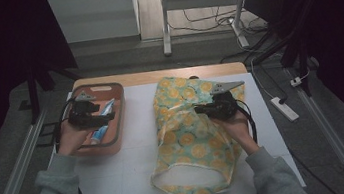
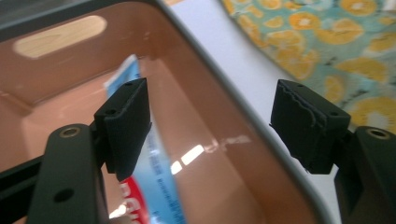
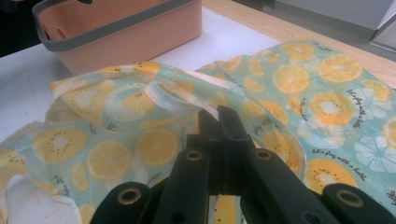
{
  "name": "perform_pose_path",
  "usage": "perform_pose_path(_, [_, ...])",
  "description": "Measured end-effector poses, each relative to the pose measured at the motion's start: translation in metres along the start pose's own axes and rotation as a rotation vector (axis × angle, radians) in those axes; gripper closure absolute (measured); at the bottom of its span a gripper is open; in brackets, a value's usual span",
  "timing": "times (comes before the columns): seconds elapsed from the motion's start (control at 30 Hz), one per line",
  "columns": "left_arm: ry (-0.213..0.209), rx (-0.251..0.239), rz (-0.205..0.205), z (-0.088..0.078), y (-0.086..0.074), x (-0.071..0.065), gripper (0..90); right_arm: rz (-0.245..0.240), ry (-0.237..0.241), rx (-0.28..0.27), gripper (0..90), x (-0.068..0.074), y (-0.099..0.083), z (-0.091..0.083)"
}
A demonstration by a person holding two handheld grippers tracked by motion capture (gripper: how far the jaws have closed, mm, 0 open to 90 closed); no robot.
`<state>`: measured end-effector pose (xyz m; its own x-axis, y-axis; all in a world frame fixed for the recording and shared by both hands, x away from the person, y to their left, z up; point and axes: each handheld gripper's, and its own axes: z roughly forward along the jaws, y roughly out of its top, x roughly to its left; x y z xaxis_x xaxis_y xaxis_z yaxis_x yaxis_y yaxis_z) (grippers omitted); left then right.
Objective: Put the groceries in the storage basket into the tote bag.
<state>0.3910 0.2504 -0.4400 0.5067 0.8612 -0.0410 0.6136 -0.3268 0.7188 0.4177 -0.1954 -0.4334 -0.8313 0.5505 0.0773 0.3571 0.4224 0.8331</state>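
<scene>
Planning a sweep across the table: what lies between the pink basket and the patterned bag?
Bare white table between basket and bag, as the high view shows.

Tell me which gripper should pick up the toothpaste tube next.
Left. The left gripper hangs open over the pink basket, right above the toothpaste tube. The right gripper is shut on the fruit-print bag.
</scene>
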Motion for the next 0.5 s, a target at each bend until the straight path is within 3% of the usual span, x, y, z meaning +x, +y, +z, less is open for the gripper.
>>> perform_pose_path(0.3, [0.054,0.048,-0.044,0.007,-0.008,0.020,27.9,0.004,0.005,0.004,89.9,-0.001,-0.001,0.000])
perform_pose_path(0.5, [0.066,0.084,-0.081,0.015,-0.009,0.031,27.3,0.004,0.012,0.005,89.9,0.000,0.000,0.000])
